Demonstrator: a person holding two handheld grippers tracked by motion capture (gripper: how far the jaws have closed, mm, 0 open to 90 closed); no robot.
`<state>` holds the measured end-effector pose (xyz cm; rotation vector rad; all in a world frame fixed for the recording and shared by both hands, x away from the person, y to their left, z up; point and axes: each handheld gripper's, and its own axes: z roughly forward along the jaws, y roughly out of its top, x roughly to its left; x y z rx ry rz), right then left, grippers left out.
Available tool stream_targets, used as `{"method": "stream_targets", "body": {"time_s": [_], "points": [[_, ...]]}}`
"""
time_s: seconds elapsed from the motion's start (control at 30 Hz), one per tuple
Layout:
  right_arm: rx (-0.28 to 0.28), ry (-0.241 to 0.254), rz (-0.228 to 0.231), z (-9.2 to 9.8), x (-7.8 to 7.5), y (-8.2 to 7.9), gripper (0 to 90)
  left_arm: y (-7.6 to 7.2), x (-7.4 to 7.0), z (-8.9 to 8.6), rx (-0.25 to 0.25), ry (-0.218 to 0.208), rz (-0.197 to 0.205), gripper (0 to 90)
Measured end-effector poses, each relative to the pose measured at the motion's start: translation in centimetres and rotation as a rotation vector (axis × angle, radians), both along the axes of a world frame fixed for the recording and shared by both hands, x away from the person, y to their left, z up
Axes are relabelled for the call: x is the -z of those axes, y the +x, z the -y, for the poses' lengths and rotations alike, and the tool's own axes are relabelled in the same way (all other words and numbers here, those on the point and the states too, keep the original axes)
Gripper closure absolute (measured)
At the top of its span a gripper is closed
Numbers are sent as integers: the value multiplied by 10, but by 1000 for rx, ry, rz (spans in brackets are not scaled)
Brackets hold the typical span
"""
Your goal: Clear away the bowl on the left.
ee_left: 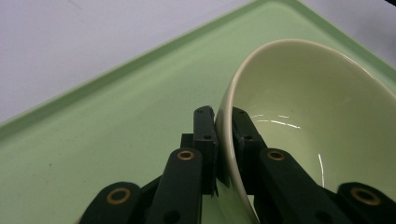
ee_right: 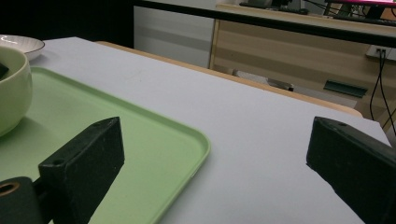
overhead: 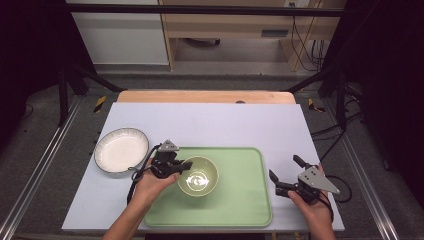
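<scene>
Left gripper (ee_left: 223, 140) clamped on the green bowl's (overhead: 198, 175) rim, centre frame, on the green tray (overhead: 245, 200).

Right gripper (overhead: 286, 175) waits lower right, jaws apart; likely mid-placement or lift, so next comes release or raising the bowl.

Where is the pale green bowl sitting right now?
In the high view, the green bowl sits on the left half of the green tray, its rim pinched by the left gripper, with the white plate farther left.
</scene>
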<state>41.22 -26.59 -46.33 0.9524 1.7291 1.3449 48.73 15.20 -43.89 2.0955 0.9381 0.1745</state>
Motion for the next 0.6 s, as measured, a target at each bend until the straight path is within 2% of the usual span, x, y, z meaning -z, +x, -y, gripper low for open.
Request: {"method": "stream_targets", "body": {"time_s": [0.3, 0.6], "points": [[0, -2, 0, 0, 0, 0, 45, 1, 3, -1, 10, 16, -18, 828], [-1, -2, -1, 0, 0, 0, 46, 2, 5, -3, 8, 3, -31, 827]]}}
